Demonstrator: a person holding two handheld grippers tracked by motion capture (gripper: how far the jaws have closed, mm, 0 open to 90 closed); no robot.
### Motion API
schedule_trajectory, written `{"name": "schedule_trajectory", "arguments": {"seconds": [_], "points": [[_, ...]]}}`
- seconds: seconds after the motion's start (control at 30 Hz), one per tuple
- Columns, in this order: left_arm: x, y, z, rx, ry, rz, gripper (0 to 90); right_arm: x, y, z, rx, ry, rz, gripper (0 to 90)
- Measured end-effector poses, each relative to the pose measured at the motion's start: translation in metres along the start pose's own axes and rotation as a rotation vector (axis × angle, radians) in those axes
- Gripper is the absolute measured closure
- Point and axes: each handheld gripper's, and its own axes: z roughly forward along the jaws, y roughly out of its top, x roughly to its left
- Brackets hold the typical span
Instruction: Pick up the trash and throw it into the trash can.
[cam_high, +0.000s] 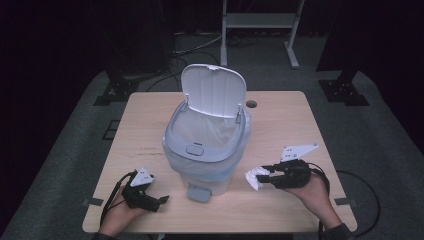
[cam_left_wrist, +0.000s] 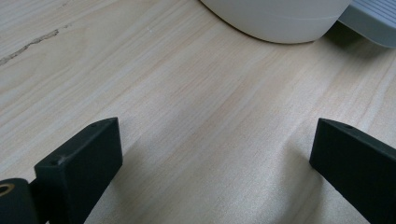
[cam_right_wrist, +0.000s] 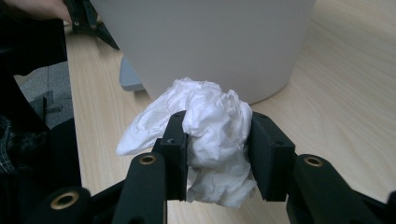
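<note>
Holding a crumpled white tissue between its 2 jaws, the right gripper sits at the right front of the table, the right hand under it with the forearm coming in from the bottom edge and the jaws pointing left toward the bin. Right gripper view: both pads press into the tissue from either side (jaws partly closed, wad bulging out above and below them), and the wad hangs just above the tabletop, close to the bin's white wall but apart from it. Left hand rests at the left front corner, left gripper low on the wood, pointing right toward the bin's grey pedal. Left gripper view: jaws stand wide apart with bare table between them, gripping nothing, bin base ahead. Bin lid stands upright, white liner visible inside.
</note>
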Motion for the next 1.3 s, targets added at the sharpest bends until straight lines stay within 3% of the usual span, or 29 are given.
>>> {"name": "schedule_trajectory", "arguments": {"seconds": [0.87,1.3], "points": [[0.0,0.0,0.0,-0.001,0.001,0.0,1.4,-0.002,0.036,-0.043,-0.123,0.005,-0.039,60.7],[0.0,0.0,0.0,-0.001,0.001,0.0,1.4,-0.003,0.058,-0.073,-0.22,0.05,-0.06,60.8]]}}
